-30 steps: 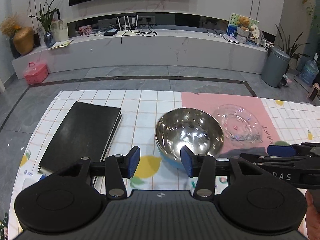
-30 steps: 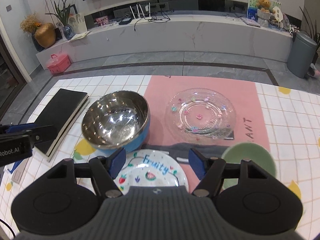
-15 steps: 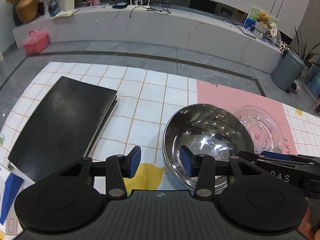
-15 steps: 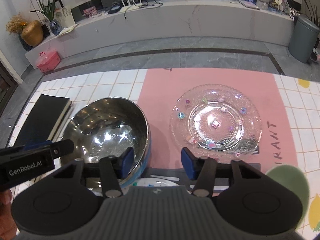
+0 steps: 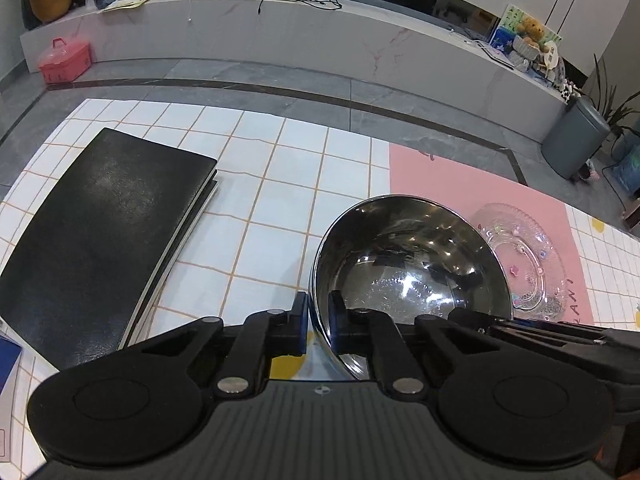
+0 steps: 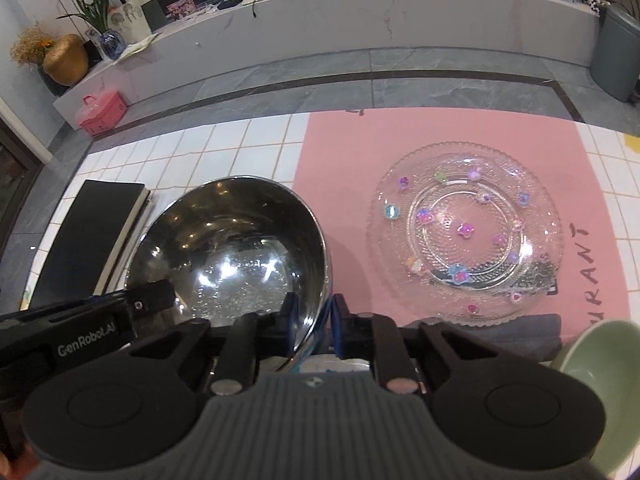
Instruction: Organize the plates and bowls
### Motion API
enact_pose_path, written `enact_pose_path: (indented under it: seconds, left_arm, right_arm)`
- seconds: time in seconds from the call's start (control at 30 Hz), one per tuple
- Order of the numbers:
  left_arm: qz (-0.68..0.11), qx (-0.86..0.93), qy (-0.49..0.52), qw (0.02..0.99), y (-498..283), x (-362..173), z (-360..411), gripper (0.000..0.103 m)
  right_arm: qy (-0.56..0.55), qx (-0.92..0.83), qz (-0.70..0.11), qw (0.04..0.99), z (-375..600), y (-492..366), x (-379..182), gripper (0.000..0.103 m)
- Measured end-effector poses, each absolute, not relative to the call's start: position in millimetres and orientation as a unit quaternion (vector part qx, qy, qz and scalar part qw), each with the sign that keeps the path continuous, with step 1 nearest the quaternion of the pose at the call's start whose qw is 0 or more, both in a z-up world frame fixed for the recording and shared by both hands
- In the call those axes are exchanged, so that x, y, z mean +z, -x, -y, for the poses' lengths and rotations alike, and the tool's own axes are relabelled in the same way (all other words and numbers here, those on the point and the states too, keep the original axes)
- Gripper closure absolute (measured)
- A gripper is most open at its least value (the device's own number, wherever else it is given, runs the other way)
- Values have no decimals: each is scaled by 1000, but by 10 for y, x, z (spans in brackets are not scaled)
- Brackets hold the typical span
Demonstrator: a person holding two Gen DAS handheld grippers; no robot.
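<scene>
The round stainless-steel bowl with a blue outer skin sits on the white tiled tablecloth, its right flank at the edge of the pink rectangular placemat. Both tongs are closing on its rim. The left gripper straddles the near-left wall of the bowl, one blue pad outside and one inside, and its jaws are narrowing onto the metal with the pads pressed against it. The right gripper does the same at the bowl's near-right rim, jaws narrowing with the wall pinched between them.

I judge the step in hand to be a two-handed pick-up of this bowl, with the grasp just being made and no lift yet begun.

Right of the bowl, apart from it on the placemat, lies the clear ribbed glass plate dotted with small coloured flowers. Nearer than that plate and further right of the bowl, the pale green ceramic bowl shows at the corner of the right wrist view. Left of the steel bowl rests the flat black book-like slab, close by but not touching.

The next move likely calls for both hands to rise together and level, since thin, slick steel can slip or tilt. Where it belongs is not shown; stacking with the green bowl seems plausible.
</scene>
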State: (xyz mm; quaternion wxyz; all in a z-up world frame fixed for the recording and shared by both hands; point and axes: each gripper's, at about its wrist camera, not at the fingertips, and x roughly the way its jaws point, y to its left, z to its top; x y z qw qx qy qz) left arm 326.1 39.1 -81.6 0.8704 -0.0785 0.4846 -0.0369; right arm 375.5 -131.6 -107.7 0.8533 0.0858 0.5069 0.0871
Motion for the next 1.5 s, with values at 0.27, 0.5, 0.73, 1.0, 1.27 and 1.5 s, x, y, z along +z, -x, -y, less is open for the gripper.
enact_pose_path:
  seconds: [0.27,0.5,0.73,1.0,1.27,1.5]
  left_arm:
    - [-470,-39,72,879,-3155,-597,-368,93]
    - [-459,-31,83,884,-2795,-247,-358,93]
    - [-433,-20,76,898,-2245,117,-294,93]
    - [-410,-18,77,909,-1684,375,-272,93]
    - [-401,-14,88,912,-1214,418,-295,93]
    - [-422,-4,119,899,-893,267,-365,93]
  right_arm:
    - [-94,86,-501,856,1362,-3660,-902,91]
    - [-106,94,-479,866,1492,-3262,-539,92]
    - [-123,115,-459,872,1632,-2665,-225,92]
    - [-132,138,-446,874,1748,-2025,47,91]
    - [-141,155,-442,872,1842,-1476,124,91]
    - [-133,164,-457,864,1851,-1144,17,91]
